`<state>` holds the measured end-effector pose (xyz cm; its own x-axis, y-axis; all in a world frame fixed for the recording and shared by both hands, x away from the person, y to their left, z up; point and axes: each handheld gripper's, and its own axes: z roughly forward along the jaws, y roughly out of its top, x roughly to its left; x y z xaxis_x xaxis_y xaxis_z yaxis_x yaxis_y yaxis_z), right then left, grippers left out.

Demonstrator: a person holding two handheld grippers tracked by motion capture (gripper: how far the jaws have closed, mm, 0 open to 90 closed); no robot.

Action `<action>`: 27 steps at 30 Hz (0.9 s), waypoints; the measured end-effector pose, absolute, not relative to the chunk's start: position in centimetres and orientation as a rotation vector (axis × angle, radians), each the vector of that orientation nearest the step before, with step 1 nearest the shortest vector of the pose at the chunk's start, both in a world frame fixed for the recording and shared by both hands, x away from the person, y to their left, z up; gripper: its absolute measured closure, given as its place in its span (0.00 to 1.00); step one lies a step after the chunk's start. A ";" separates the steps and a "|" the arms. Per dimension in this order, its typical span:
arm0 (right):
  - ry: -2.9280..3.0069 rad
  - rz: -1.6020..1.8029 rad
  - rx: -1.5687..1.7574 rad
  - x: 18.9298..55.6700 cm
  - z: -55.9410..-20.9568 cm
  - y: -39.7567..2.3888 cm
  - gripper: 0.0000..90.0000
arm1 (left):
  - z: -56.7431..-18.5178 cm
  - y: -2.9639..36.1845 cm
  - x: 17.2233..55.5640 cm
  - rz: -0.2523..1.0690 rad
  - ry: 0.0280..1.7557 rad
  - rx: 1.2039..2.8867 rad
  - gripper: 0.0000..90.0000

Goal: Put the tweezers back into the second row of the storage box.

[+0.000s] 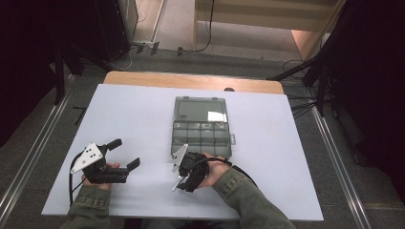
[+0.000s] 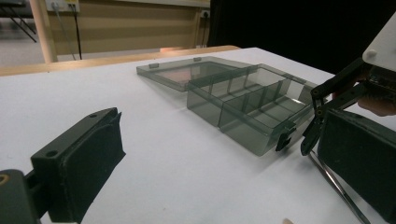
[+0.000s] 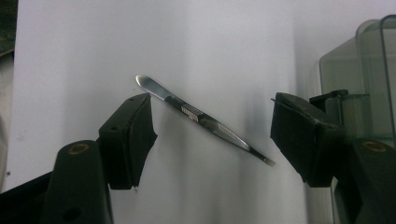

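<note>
Tweezers (image 3: pixel 205 122): thin, stiff, slippery steel; flat at frame centre; pinch the ribbed middle.
Right claw (image 3: pixel 212 140): wide open, empty, straddling them.
Left claw (image 1: pixel 125 153): open, empty.

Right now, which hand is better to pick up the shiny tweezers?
The right gripper: its open jaws already sit on either side of the tweezers. The left gripper, also open, is off to the side.

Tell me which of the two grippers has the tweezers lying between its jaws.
The right gripper: its open jaws straddle the metal tweezers lying on the white table. The left gripper is open over bare tabletop.
</note>
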<state>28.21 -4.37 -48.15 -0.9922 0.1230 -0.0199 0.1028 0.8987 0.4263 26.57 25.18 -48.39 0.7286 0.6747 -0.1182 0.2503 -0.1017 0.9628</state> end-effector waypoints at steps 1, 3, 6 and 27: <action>3.016 0.666 0.190 28.3 -48.1 -4.4 0.37 | -48.4 25.2 26.6 0.421 0.747 1.677 0.00; 3.025 0.644 0.189 28.3 -48.3 -4.4 0.42 | -48.4 25.2 26.6 0.420 0.748 1.676 0.00; 3.034 0.594 0.221 28.4 -48.5 -4.5 0.54 | -48.4 25.2 26.6 0.419 0.749 1.676 0.00; 3.016 0.625 0.314 27.6 -48.3 -5.1 0.95 | -48.4 25.1 26.6 0.416 0.747 1.676 0.00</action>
<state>27.62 -5.14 -48.25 -0.9784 0.2066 -0.0033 0.1883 0.8981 0.3975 26.58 25.12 -48.41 0.7302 0.6724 -0.1207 0.2513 -0.1000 0.9627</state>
